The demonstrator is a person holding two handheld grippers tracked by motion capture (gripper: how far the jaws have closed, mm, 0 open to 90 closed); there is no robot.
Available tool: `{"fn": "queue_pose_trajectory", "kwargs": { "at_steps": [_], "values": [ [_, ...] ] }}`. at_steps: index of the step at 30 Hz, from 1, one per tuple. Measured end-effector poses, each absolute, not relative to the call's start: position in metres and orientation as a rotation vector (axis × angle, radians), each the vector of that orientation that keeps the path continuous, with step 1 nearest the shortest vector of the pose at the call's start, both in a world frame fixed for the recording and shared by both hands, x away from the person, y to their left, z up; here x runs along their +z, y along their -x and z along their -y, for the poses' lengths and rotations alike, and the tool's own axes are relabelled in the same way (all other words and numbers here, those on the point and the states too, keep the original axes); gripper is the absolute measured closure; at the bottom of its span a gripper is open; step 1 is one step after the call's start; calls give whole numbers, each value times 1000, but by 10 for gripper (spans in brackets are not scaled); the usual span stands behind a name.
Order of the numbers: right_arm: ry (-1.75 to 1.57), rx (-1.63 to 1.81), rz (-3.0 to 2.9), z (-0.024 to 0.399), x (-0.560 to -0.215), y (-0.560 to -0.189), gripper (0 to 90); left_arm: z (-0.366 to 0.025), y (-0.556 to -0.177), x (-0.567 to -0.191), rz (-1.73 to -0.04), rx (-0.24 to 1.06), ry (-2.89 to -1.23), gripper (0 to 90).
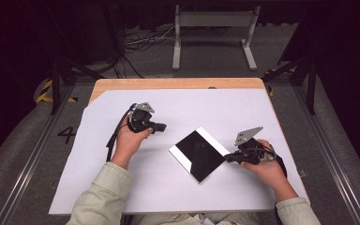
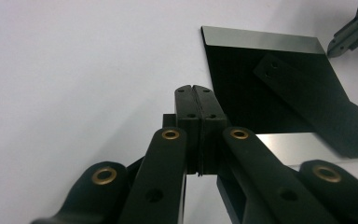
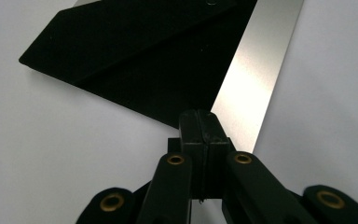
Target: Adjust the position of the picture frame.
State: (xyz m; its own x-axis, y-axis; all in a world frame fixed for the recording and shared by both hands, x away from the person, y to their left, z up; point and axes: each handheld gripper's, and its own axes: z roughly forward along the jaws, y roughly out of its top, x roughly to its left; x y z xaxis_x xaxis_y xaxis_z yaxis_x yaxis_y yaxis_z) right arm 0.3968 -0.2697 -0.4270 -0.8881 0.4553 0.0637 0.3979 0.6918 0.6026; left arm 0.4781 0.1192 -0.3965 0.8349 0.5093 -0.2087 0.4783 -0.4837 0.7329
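A square black glossy panel (image 1: 200, 154) with pale strips along two opposite edges lies cornerwise on the white sheet (image 1: 183, 108). My left gripper (image 1: 163, 126) hovers left of the panel's far corner, pointing toward it, jaws shut with nothing between them. In the left gripper view the closed tips (image 2: 195, 88) sit just short of the panel (image 2: 261, 93); the other gripper (image 2: 349, 35) shows at top right. My right gripper (image 1: 228, 158) is at the panel's right corner, shut and empty. In the right gripper view its tips (image 3: 199, 114) hang over the panel's (image 3: 135, 56) pale strip.
The white sheet covers most of a wooden table (image 1: 178, 83). Beyond the far edge stand a grey metal frame (image 1: 213, 33) and loose cables (image 1: 140, 42) on the floor. Dark stand legs (image 1: 56, 84) flank the table on both sides.
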Motion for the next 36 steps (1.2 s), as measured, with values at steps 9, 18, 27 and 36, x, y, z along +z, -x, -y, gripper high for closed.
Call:
{"fn": "queue_pose_trajectory", "kwargs": {
  "at_steps": [9, 18, 27, 36],
  "values": [
    [-697, 940, -2789, 268, -428, -398, 900, -126, -476, -394, -733, 63, -2146, 900],
    [-737, 916, -2738, 261, -428, -407, 900, -136, -471, -393, -762, 78, -2135, 900],
    [-802, 904, -2673, 245, -429, -426, 900, -151, -465, -396, -810, 82, -2122, 900],
    [-880, 915, -2641, 226, -430, -447, 900, -154, -455, -404, -831, 79, -2174, 900]
  ]
}}
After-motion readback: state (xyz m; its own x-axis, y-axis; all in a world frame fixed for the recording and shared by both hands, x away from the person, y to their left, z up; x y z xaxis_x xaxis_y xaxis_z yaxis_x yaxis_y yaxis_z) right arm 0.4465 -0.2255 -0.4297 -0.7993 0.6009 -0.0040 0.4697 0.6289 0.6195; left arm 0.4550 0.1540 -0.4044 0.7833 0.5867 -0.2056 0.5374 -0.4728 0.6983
